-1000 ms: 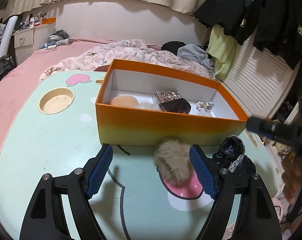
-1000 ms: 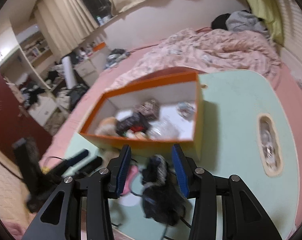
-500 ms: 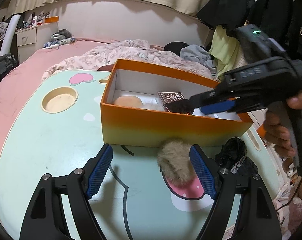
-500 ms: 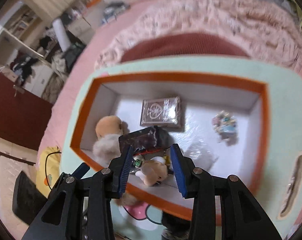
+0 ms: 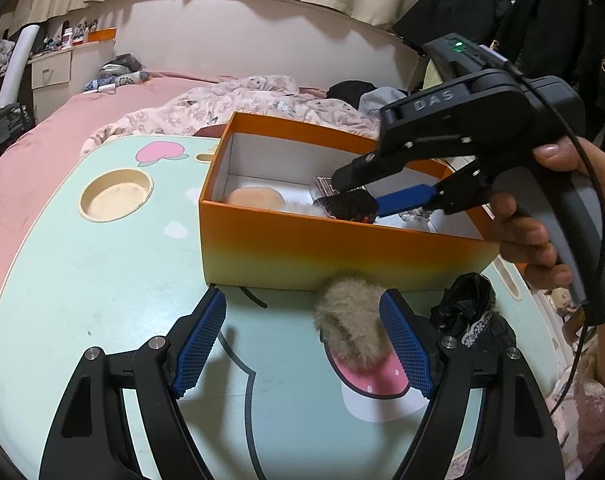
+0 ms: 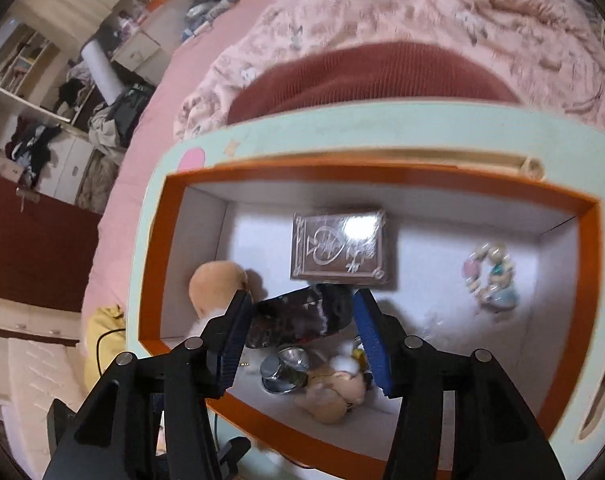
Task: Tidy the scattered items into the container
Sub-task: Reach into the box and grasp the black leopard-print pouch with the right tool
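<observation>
Inside the box (image 6: 562,224), the right gripper (image 6: 302,332) is opening over a dark pouch (image 6: 298,316) (left gripper (image 5: 302,344) open, empty); a fur ball (image 5: 352,320) at its 1 o'clock and black lace (image 5: 468,308) remain outside.

On the table (image 5: 82,280) we see the box (image 5: 342,248) standing toward its far right part, with a round recess (image 5: 116,196) to the box's left. Just before the box's near wall lies a fur piece (image 5: 352,320), and to its right a dark cloth (image 5: 472,312). In the box, a card case (image 6: 338,246) lies near the far wall, a plush (image 6: 218,284) at the left end, a charm (image 6: 492,280) toward the right, a dark pouch (image 6: 298,316) in the middle, and a small toy (image 6: 334,392) by the near wall. Behind the table we see a blanket (image 5: 238,100).
</observation>
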The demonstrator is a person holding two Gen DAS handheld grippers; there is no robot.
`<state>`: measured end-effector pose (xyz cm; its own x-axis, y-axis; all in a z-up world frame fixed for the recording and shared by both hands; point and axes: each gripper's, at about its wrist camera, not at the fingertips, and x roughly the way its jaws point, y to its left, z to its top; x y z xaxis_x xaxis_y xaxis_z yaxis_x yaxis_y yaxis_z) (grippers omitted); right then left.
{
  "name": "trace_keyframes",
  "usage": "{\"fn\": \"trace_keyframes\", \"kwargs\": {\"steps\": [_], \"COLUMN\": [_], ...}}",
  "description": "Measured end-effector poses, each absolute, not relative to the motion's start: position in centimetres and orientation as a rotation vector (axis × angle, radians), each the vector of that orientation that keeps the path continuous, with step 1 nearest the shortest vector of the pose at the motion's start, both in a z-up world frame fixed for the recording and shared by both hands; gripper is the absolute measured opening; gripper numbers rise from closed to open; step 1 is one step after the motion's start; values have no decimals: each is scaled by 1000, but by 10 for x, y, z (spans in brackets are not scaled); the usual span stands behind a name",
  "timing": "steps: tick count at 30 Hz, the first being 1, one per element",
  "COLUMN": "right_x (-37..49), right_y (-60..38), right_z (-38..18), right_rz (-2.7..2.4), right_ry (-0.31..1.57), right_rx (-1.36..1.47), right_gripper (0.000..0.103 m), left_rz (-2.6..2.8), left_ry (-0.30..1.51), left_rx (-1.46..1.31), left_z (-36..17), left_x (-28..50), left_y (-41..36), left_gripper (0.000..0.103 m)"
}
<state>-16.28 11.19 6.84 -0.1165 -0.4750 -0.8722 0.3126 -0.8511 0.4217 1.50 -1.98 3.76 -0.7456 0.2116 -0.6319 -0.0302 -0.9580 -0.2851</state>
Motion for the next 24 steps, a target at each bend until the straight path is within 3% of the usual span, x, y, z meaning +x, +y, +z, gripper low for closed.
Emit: {"fn": "trace_keyframes", "kwargs": {"steps": [3, 8, 16, 24], "right_x": [-161, -152, -149, -160], "right_y": [111, 93, 68, 81], "right_z": [68, 71, 60, 56], "right_rz": [-1968, -2058, -2031, -2011], "right_ry": [-202, 8, 195, 96], "right_rx": [1689, 1665, 1672, 1665], "right_gripper": [57, 67, 68, 64], "left_rz": [2784, 2786, 2782, 2780], "left_ry": [-393, -396, -406, -414], "left_rx": [-1065, -1061, -1064, -1068], "left_z": [37, 37, 36, 35], "left_x": [14, 14, 13, 13], "left_y": [-19, -19, -20, -21], "left_gripper": [79, 79, 79, 79]}}
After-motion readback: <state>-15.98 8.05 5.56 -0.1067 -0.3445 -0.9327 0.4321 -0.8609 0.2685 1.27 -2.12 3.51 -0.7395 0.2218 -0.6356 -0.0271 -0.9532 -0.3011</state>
